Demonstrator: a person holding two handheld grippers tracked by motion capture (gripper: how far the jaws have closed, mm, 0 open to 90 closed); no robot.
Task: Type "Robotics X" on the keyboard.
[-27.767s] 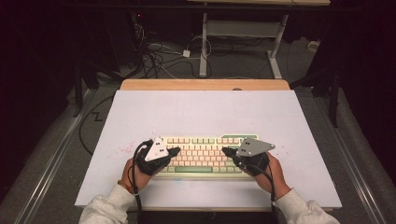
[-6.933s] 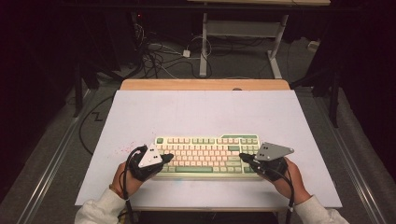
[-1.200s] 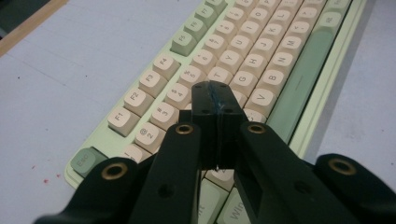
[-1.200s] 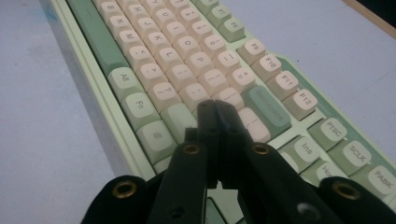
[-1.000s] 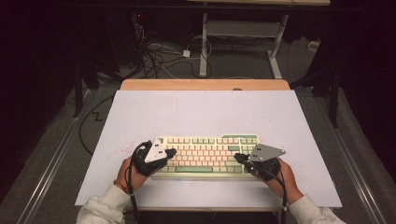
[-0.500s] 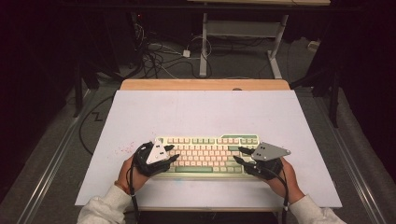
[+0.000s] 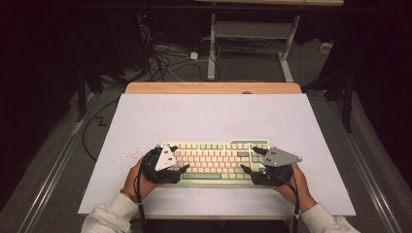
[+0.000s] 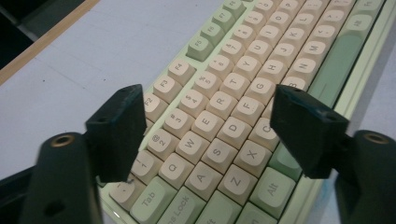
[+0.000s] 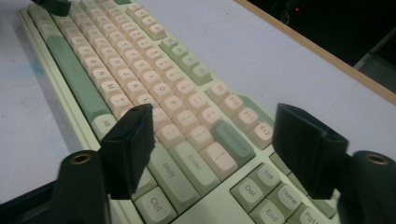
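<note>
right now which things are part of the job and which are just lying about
In the job: keyboard, left gripper and right gripper, both just opened, nothing between the jaws.
Lying about: white table top, floor cables, desk frame.

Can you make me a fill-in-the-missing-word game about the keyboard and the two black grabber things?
1. The keyboard lies on a big ____ table.
2. The left tool hangs over the letter keys with its jaws ____.
3. Between the right tool jaws you can read the key marked ____, next to Shift.
4. The long space bar is coloured ____.

Missing words: white; open; Enter; green
</note>
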